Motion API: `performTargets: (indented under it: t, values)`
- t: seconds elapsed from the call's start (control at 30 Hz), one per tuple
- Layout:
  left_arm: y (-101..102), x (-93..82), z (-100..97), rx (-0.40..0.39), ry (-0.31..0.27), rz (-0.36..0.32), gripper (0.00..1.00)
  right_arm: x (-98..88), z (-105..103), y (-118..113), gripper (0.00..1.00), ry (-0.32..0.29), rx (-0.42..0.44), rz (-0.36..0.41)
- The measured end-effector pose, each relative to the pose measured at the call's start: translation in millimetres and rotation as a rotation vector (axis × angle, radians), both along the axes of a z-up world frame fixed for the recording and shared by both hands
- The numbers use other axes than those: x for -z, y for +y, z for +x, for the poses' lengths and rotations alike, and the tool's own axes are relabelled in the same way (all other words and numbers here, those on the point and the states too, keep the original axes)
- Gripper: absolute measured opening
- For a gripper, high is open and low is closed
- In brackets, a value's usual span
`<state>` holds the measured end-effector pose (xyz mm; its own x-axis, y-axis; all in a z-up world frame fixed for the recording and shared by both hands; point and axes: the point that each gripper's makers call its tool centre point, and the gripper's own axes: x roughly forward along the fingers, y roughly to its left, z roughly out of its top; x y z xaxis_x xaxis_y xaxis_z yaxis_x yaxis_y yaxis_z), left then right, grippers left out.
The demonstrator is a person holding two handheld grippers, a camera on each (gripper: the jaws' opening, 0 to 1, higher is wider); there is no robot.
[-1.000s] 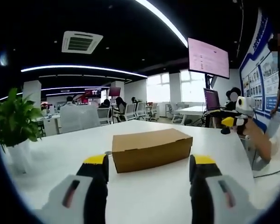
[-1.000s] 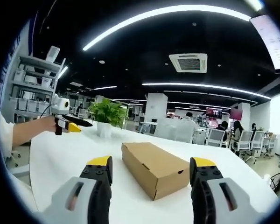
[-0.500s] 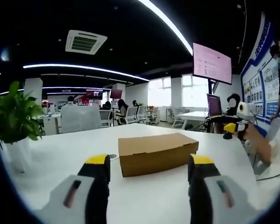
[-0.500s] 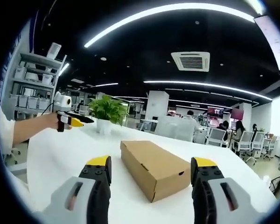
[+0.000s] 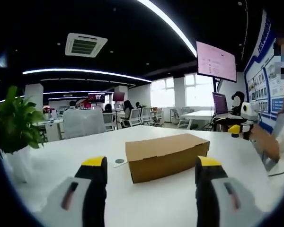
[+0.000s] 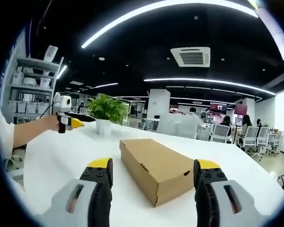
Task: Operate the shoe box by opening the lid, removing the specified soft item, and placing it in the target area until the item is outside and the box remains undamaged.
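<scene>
1. The shoe box, plain brown cardboard with its lid shut, lies flat on the white table. In the left gripper view it sits just above centre, reaching from between the jaws toward 2 o'clock.
2. The left gripper hangs over the table short of the box, its yellow-tipped jaws spread wide with nothing between them. In the right gripper view the left gripper shows at 9 o'clock, held by a bare hand with a white sleeve behind it.
3. In the right gripper view the shoe box runs from centre toward 5 o'clock, one corner nearest the camera. The right gripper hovers before it, jaws wide apart and empty, not touching the cardboard.
4. In the left gripper view the right gripper shows at 3 o'clock.
5. A potted plant in a white pot stands on the table at 10 o'clock in the right gripper view, well apart from the box.
6. A small round disc lies on the table just beside the box's left end in the left gripper view.
</scene>
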<state>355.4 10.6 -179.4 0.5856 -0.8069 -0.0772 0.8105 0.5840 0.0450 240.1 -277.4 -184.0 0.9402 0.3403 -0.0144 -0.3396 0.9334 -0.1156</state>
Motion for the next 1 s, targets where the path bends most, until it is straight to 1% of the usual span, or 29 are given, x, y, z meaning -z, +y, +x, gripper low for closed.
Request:
performTargets:
  t: [0.03, 0.07, 0.17, 0.23, 0.37, 0.43, 0.53, 0.67, 0.7, 0.77, 0.83, 0.9, 1.0]
  values:
    - [-2.7, 1.3, 1.2, 0.012, -0.003, 0.011, 0.79, -0.9, 1.0, 2.2, 0.72, 0.003, -0.016, 0.021]
    - [-4.7, 1.9, 2.7, 0.021, -0.005, 0.017, 0.8, -2.2, 2.9, 1.9, 0.72, 0.0, -0.016, 0.023]
    - [-12.0, 3.8, 7.4, 0.043, -0.007, 0.03, 0.81, -3.1, 7.8, 0.1, 0.72, -0.005, 0.004, 0.001]
    - [-17.8, 5.3, 10.1, 0.064, -0.009, 0.036, 0.82, -2.6, 9.4, -0.9, 0.72, -0.007, 0.011, 0.003]
    - [-27.7, 8.6, 16.9, 0.082, 0.001, 0.038, 0.82, 5.1, 14.9, -0.7, 0.72, 0.014, 0.012, 0.018]
    - [-32.2, 10.3, 18.8, 0.095, 0.0, 0.054, 0.82, 8.4, 17.0, -2.2, 0.71, 0.021, 0.018, 0.025]
    - [-35.8, 11.7, 22.5, 0.099, -0.001, 0.071, 0.82, 12.2, 17.3, -3.5, 0.71, 0.028, 0.022, 0.027]
    - [-38.4, 13.7, 28.0, 0.101, 0.007, 0.076, 0.82, 17.7, 17.8, -8.6, 0.71, 0.039, 0.035, 0.031]
    - [-39.6, 16.8, 28.2, 0.103, 0.014, 0.093, 0.82, 19.0, 18.0, -9.7, 0.71, 0.043, 0.037, 0.037]
    - [-39.9, 18.1, 31.9, 0.098, 0.011, 0.103, 0.81, 20.4, 18.4, -11.1, 0.71, 0.047, 0.042, 0.037]
    - [-40.9, 18.3, 33.1, 0.103, 0.018, 0.101, 0.81, 21.2, 18.7, -11.5, 0.71, 0.048, 0.045, 0.037]
    - [-41.8, 17.4, 33.3, 0.103, 0.01, 0.102, 0.81, 21.5, 19.6, -11.1, 0.7, 0.048, 0.045, 0.037]
    - [-44.3, 16.1, 37.4, 0.11, 0.015, 0.094, 0.81, 21.9, 23.7, -10.4, 0.7, 0.051, 0.043, 0.013]
